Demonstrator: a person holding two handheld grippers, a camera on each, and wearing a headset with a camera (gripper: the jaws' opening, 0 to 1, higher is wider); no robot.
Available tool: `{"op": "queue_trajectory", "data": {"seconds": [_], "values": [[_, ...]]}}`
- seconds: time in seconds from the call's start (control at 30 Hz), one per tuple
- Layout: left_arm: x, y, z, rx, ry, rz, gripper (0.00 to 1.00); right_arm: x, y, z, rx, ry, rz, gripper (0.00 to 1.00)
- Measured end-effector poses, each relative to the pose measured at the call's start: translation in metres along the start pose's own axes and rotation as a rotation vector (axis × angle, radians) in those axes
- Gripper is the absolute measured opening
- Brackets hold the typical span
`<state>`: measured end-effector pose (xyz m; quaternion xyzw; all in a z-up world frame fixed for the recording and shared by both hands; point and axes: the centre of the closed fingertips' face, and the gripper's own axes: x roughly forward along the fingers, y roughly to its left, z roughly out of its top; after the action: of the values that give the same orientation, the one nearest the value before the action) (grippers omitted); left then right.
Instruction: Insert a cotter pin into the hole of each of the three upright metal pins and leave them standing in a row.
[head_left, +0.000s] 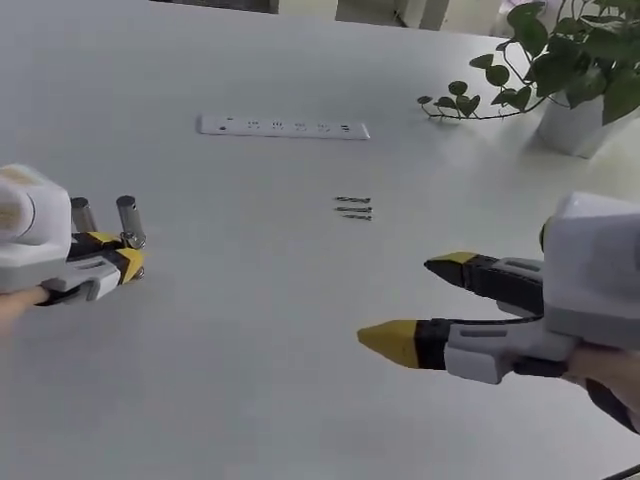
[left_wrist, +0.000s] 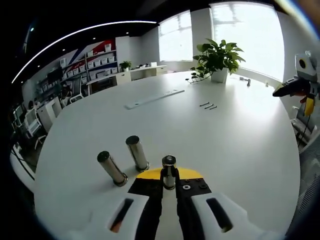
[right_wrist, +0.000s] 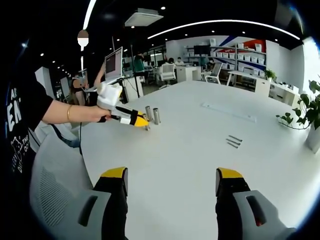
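My left gripper is shut on an upright metal pin. Two more metal pins stand on the white table just ahead and to its left. In the head view the left gripper is at the left edge, with two metal pins right behind it. Three cotter pins lie side by side mid-table. My right gripper hovers open over the table at the right, nothing between its jaws, well short of the cotter pins.
A white power strip lies flat at the back of the table. A potted plant stands at the far right corner. A person's hand holds the left gripper. Office desks and chairs stand beyond the table.
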<state>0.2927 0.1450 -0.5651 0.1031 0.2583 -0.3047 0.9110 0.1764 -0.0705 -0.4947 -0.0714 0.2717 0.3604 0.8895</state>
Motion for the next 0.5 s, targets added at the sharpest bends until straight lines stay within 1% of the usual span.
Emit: {"op": "queue_trajectory", "data": {"seconds": [0.07,0.23,0.3,0.4,0.5], "values": [[0.0,-0.005,0.0,-0.01,0.006,0.0,0.07,0.0,0.0,0.0,-0.003,0.001,-0.001,0.7],[0.0,-0.02,0.003,-0.037,-0.007,-0.013,0.07,0.0,-0.001,-0.001,-0.003,-0.001,0.001,0.69],[0.0,-0.024,0.005,-0.041,-0.011,-0.016,0.07,-0.001,-0.001,-0.001,-0.003,-0.002,0.003,0.69],[0.002,-0.035,0.006,-0.036,-0.009,-0.023,0.07,-0.001,-0.001,-0.001,-0.003,-0.005,0.002,0.69],[0.003,-0.044,0.007,-0.045,-0.008,-0.032,0.07,-0.001,-0.001,-0.001,-0.004,-0.003,0.004,0.69]]}}
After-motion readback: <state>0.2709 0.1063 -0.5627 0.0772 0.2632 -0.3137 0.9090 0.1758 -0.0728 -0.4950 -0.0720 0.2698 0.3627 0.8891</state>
